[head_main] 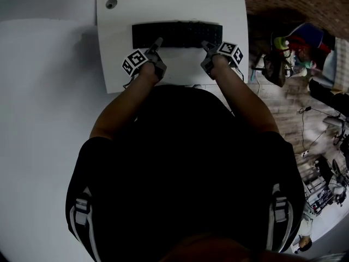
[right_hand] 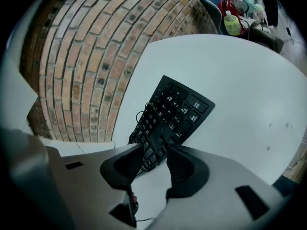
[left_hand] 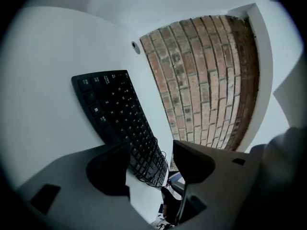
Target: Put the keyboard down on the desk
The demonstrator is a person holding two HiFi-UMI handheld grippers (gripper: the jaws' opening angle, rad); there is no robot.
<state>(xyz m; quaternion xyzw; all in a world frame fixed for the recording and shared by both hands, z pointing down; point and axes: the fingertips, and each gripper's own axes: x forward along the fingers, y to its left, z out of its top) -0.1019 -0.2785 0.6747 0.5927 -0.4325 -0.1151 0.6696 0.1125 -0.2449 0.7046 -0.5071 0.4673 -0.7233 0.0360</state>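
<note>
Left gripper (left_hand: 151,153) and right gripper (right_hand: 154,153) both have their jaws apart and empty, just short of the keyboard's (head_main: 176,35) near corners. It lies flat on the white counter (head_main: 223,4). Probably light, stiff plastic with a thin trailing cable (right_hand: 137,115); best pinched at both short ends.

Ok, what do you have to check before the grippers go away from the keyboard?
1. The keyboard lies flat on the desk: ok.
2. The whole keyboard sits inside the desk's edges: ok.
3. The left gripper has its jaws apart, nothing pinched: ok.
4. The right gripper has its jaws apart, keyboard not pinched: ok.
5. The cable is clear of the right gripper: cannot tell; it loops on the keys close to the jaws.
</note>
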